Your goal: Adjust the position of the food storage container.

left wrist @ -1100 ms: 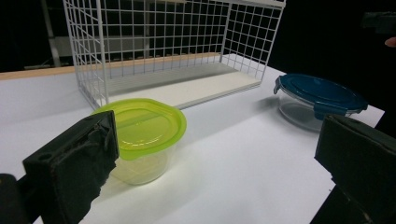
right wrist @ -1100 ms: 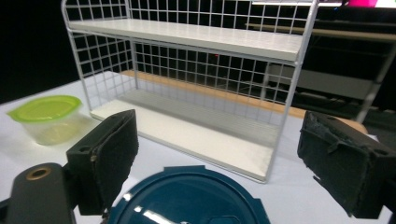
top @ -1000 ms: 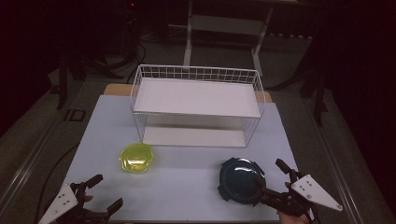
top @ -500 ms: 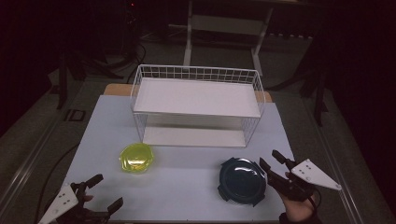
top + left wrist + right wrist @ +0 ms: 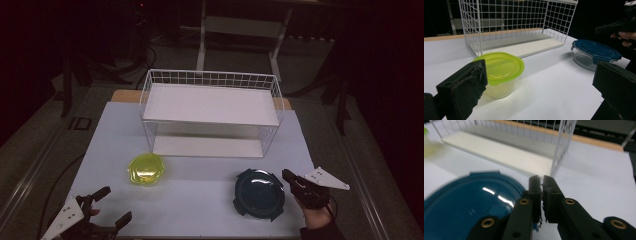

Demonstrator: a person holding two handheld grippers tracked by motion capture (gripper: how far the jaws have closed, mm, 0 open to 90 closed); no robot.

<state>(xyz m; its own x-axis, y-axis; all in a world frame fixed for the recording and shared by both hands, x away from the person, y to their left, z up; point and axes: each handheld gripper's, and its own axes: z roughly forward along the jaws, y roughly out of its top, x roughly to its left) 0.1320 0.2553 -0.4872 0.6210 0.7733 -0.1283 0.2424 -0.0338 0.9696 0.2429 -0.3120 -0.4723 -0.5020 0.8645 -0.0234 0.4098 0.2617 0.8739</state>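
A round container with a dark blue lid [image 5: 259,194] [image 5: 474,202] stands on the white table at the front right. My right gripper [image 5: 286,175] [image 5: 541,185] sits just at its right edge; its jaws have just been closing and are now shut with nothing between them. A yellow-green lidded tub [image 5: 146,169] [image 5: 499,67] stands at the front left. My left gripper [image 5: 114,205] [image 5: 541,80] hovers open near the table's front left corner, short of the tub. In the left gripper view the blue container [image 5: 596,50] and the right gripper [image 5: 609,27] lie at the right.
A white wire two-level rack [image 5: 210,105] [image 5: 511,25] [image 5: 499,150] stands across the back middle of the table [image 5: 200,200], its open side facing the containers. Beyond the table edges the floor is dark, with stands and cables.
The right gripper has shifted left and down toward the blue container's right edge, and its jaws went from wide apart to shut. The left gripper and both containers stayed put.
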